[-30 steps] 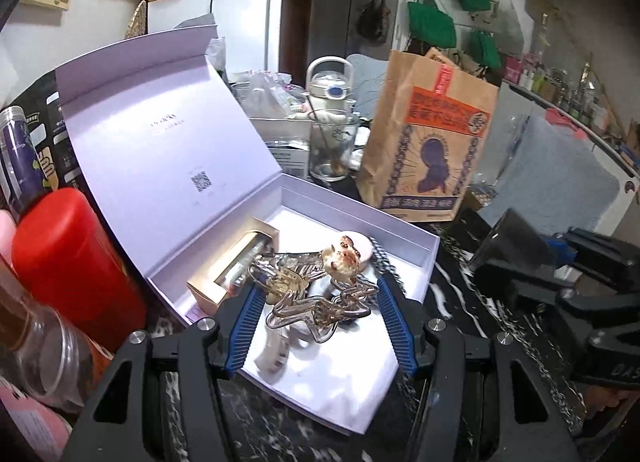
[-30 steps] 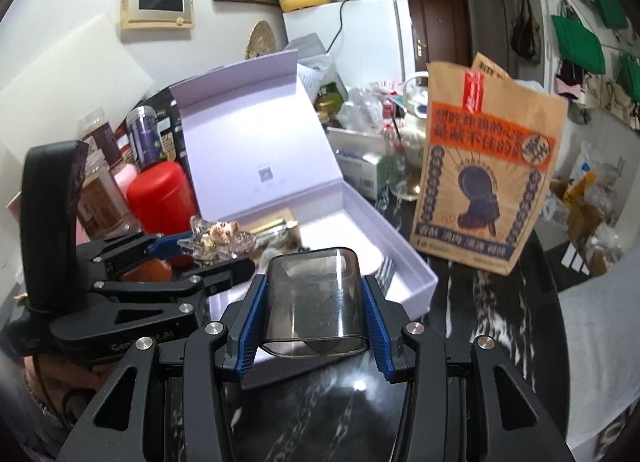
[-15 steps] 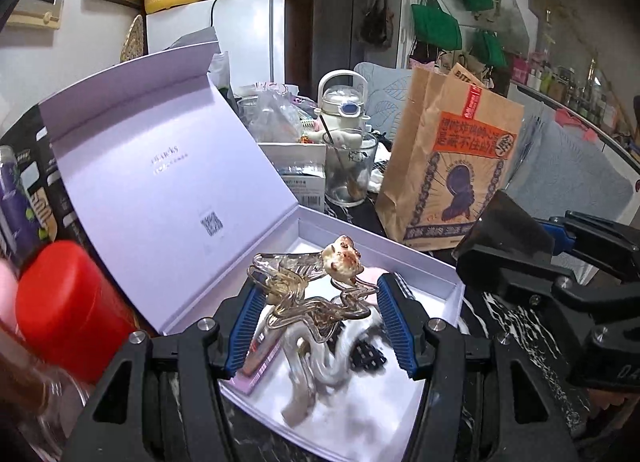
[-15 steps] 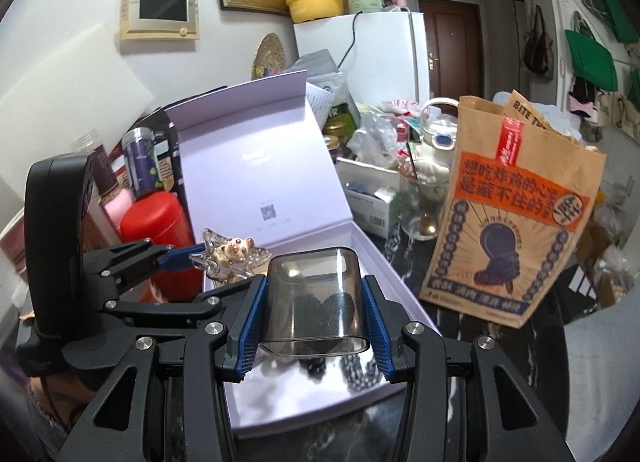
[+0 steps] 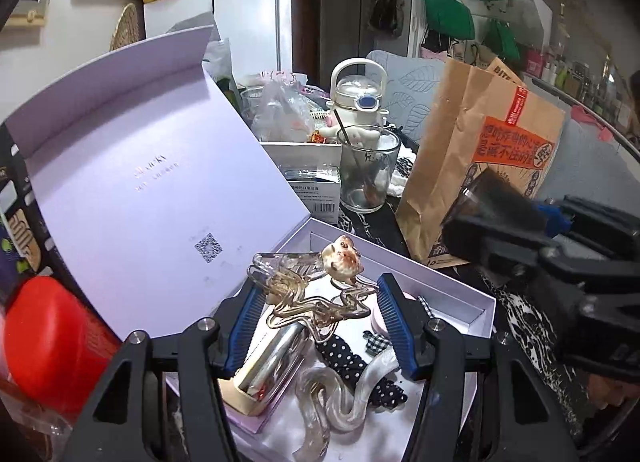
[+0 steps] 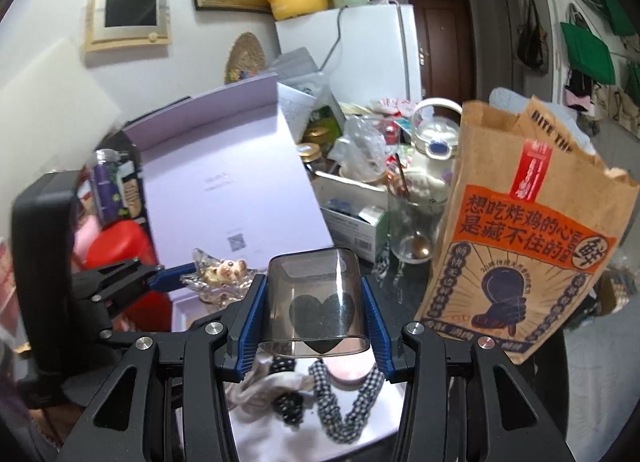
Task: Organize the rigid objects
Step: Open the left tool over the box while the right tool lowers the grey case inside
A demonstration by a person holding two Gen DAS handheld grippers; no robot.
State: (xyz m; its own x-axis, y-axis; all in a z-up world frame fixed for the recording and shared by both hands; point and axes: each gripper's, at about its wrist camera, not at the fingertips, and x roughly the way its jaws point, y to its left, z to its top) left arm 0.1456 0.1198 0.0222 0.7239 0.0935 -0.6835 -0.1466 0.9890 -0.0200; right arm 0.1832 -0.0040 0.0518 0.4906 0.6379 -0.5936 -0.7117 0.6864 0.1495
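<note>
Left hand-held gripper [image 5: 318,316] clamps a clear wavy plastic hair claw with bear charm [image 5: 316,290]; right hand-held gripper [image 6: 310,312] clamps a smoky translucent heart-printed case [image 6: 316,300] — both above the open lilac gift box [image 5: 476,302] at 6 o'clock, neither yet placed

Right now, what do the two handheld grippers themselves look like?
Both match: the left gripper and right gripper have matte black angular frames with triangular cut-outs, silver round bolts at the joints, and blue ribbed pads lining the inner faces of the fingers. No cables or sleeves are visible.
</note>
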